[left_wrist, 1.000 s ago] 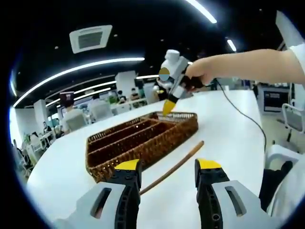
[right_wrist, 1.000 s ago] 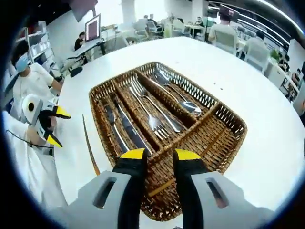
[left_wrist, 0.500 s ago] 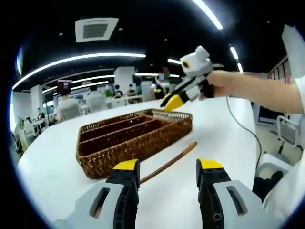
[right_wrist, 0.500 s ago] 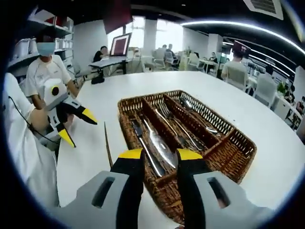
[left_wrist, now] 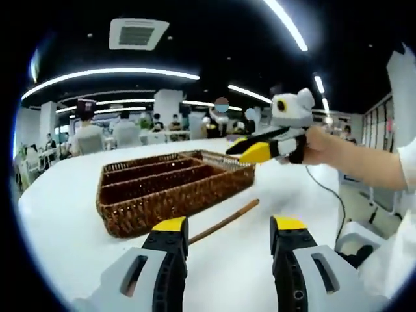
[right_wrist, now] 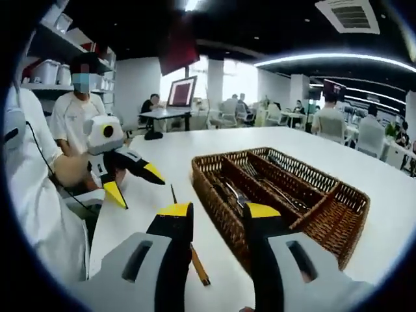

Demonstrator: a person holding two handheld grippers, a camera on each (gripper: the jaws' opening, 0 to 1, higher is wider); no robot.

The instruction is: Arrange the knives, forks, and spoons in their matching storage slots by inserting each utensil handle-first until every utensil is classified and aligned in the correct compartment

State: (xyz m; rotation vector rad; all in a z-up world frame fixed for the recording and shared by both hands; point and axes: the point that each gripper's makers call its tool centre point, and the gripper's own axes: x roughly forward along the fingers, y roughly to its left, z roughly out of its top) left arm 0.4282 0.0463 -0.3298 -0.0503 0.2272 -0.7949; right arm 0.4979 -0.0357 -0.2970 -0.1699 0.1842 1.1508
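**Both grippers held above the table, nothing gripped**

In the left gripper view, your left gripper [left_wrist: 223, 227] rises from the bottom with its yellow-tipped jaws spread wide and nothing between them. Beyond the jaws, a wicker tray [left_wrist: 166, 193] sits on the white table [left_wrist: 58, 214], its long compartments running away from you; from this low angle you cannot tell what lies inside. Just beside the tray's near edge, a thin wooden stick [left_wrist: 225, 221] lies flat on the table. To the right, your right gripper [left_wrist: 255, 151] hangs in the air past the tray's far corner, held in your hand [left_wrist: 318, 144].

In the right gripper view, your left gripper [right_wrist: 135, 181] shows on the left side with its jaws parted and empty, in front of your white sleeve [right_wrist: 32, 214]. Your right gripper [right_wrist: 218, 210] fills the bottom, jaws apart with a moderate gap, holding nothing. The stick [right_wrist: 190, 248] lies on the table between the jaws. To the right, the tray [right_wrist: 338, 211] holds metal cutlery [right_wrist: 260, 185] in its long slots; which piece is which is too blurred to say.
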